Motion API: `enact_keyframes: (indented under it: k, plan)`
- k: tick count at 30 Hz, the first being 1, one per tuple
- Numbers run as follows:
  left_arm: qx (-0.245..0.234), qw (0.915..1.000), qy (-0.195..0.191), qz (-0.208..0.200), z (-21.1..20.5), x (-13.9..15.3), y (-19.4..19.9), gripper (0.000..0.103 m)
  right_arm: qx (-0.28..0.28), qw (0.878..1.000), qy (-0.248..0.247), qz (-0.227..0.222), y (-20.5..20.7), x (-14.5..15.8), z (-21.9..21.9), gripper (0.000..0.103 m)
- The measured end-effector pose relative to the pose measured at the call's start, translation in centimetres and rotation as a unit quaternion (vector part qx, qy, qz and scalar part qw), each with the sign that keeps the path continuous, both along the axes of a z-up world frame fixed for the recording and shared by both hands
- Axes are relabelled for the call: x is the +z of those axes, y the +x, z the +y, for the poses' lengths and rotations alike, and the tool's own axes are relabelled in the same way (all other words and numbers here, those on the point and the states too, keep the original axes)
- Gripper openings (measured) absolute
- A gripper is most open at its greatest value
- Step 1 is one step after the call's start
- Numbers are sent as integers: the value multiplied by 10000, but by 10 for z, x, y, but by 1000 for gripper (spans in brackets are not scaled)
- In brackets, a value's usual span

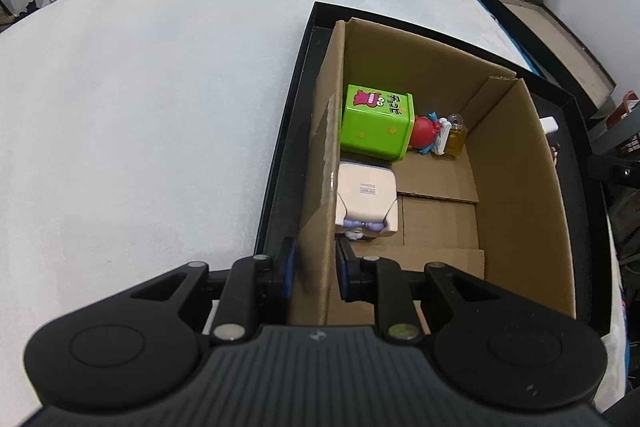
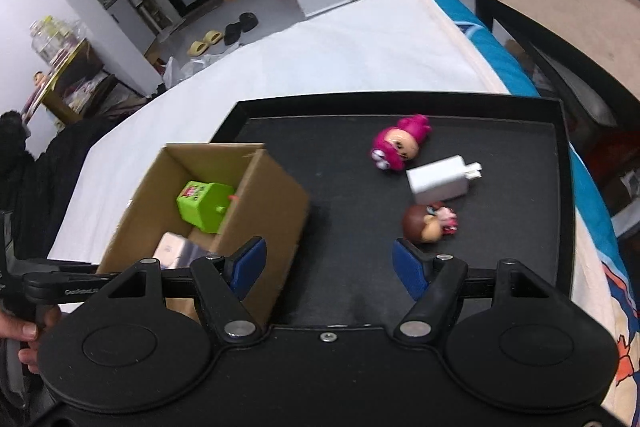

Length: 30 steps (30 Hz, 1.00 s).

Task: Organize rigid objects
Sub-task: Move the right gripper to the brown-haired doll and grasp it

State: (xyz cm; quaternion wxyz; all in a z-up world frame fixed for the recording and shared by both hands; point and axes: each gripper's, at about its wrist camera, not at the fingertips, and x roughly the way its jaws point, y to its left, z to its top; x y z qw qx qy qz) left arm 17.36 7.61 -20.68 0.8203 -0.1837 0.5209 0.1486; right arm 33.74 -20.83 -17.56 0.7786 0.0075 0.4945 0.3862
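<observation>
The green box (image 1: 376,123) bears Japanese characters reading roughly "チョコビ".

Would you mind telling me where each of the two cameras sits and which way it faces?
Left wrist: rides the left gripper, looking steeply down into the cardboard box; its jaws straddle the box's near-left wall.
Right wrist: rides the right gripper, facing across the black tray at the brown-haired figurine, white charger and pink figurine; jaws open, a hand at left.
Shared: box, tray, green cube.

We count one cardboard box (image 2: 256,211), one black tray (image 2: 520,247), three toy figures (image 2: 398,143), one white charger (image 2: 438,181), one green box (image 1: 376,123), one small bottle (image 1: 456,137).
</observation>
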Motion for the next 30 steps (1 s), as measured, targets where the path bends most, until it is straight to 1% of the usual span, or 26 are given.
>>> enact_keyframes:
  k: [2, 6, 8, 14, 22, 30]
  plan:
    - [-1, 10000, 63, 50, -2, -1, 2, 20, -22, 10000, -4, 41, 5, -5, -4, 69]
    - [40, 9998, 111, 147, -2, -3, 8, 20, -136, 9997, -187, 22, 17, -17, -12, 69]
    - [52, 9997, 146, 202, -2, -4, 11, 20, -143, 9997, -163, 85, 22, -24, -14, 69]
    - [65, 9991, 247, 325, -5, -8, 16, 20, -164, 9988, -456, -40, 34, -44, -8, 69]
    - [65, 9988, 299, 391, -7, -9, 19, 20, -114, 9964, -771, -323, 39, -67, 6, 70]
    - [40, 9989, 287, 378, -8, -11, 21, 20, -412, 9932, -812, -726, 44, -78, 9, 70]
